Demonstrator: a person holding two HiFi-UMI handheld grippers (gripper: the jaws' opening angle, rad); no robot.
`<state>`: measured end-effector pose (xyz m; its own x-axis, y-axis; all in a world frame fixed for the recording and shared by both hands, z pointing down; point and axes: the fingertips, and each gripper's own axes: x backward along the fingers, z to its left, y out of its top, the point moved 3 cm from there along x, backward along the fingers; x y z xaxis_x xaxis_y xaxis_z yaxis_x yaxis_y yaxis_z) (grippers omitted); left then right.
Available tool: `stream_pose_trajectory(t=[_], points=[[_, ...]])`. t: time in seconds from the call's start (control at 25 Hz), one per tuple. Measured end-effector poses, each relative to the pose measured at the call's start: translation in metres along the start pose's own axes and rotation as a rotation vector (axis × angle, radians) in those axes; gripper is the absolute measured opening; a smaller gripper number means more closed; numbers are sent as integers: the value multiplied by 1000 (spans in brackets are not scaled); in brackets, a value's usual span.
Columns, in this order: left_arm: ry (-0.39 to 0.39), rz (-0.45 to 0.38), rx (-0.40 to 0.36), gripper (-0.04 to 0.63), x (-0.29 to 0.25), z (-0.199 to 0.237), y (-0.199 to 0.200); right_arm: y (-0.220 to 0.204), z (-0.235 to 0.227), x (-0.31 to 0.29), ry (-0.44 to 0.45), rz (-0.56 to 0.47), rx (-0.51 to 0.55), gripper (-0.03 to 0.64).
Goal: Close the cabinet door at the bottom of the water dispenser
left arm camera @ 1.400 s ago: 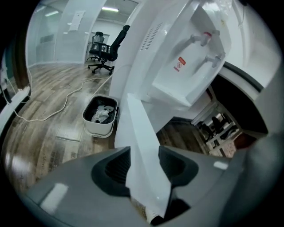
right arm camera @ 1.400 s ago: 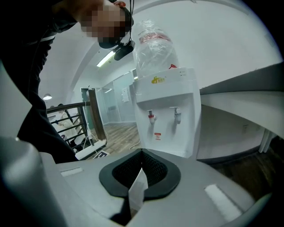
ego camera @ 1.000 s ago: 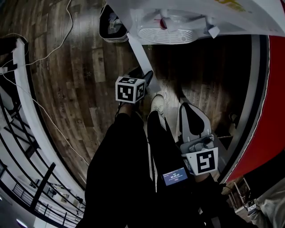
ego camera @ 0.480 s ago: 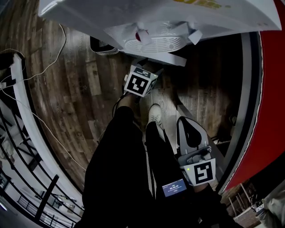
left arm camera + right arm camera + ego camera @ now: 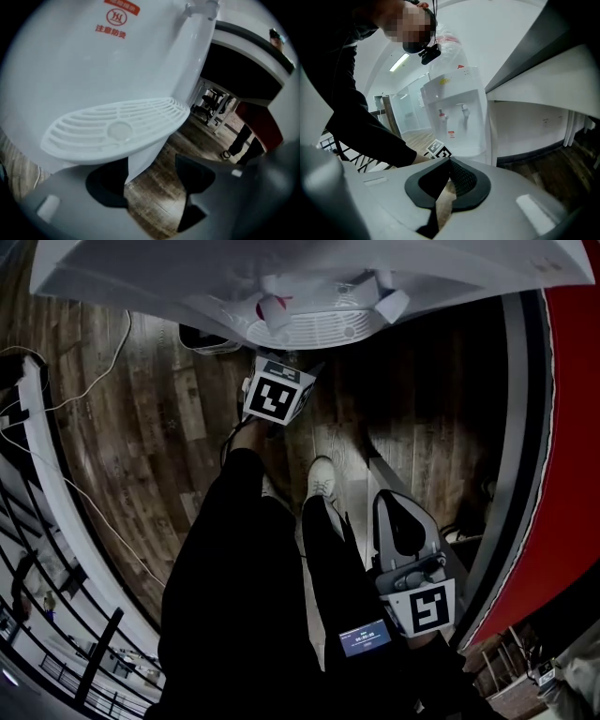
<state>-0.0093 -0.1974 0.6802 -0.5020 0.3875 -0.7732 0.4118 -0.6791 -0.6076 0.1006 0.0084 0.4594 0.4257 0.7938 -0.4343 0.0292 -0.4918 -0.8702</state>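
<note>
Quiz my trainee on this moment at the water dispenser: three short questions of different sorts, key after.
1. True or false: the right gripper has its jaws wide apart.
2. Which gripper is nearer the dispenser? A. left gripper B. right gripper
3. Name the slatted white part that juts from the dispenser's front.

Key
1. False: its tips meet, with nothing held.
2. A. It is right under the dispenser's front; its jaws are opening and press on nothing.
3. The drip tray.
</note>
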Motion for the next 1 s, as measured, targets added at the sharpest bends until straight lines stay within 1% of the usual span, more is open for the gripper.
stream_pose_trajectory(t=[0.16,0.24,0.32,0.36,0.4,0.44,0.52,0.6,0.72,0.84,0.92,1.0], points=[[21,-54,4,299,5,0,3,-2,-1,-2,3,1,-3,-2],[49,-96,-1,182,18,1,6,-1,-2,-1,-3,-3,-10,-3],[84,-136,-1,136,29,4,6,-2,-5,0,-7,-3,-14,-2],[106,-148,-2,65,34,5,4,-3,-6,0,-10,0,-13,-2],[118,-160,1,26,38,4,1,-3,-7,0,-12,2,-12,-2],[119,-176,12,8,42,3,-1,-2,-7,-1,-13,1,-11,-2],[112,-207,38,8,55,-4,-6,3,-8,-2,-16,-9,-6,-2],[128,-213,43,8,76,-15,-14,15,-7,-1,-25,-18,3,-2],[160,-212,35,8,132,-39,-30,46,2,10,-12,-4,38,-2],[195,-234,62,8,197,-61,-35,79,5,26,3,16,60,-2],[239,-270,89,6,243,-68,-30,98,5,36,10,29,77,-2],[289,-344,153,8,289,-62,-14,119,4,36,10,11,96,-2]])
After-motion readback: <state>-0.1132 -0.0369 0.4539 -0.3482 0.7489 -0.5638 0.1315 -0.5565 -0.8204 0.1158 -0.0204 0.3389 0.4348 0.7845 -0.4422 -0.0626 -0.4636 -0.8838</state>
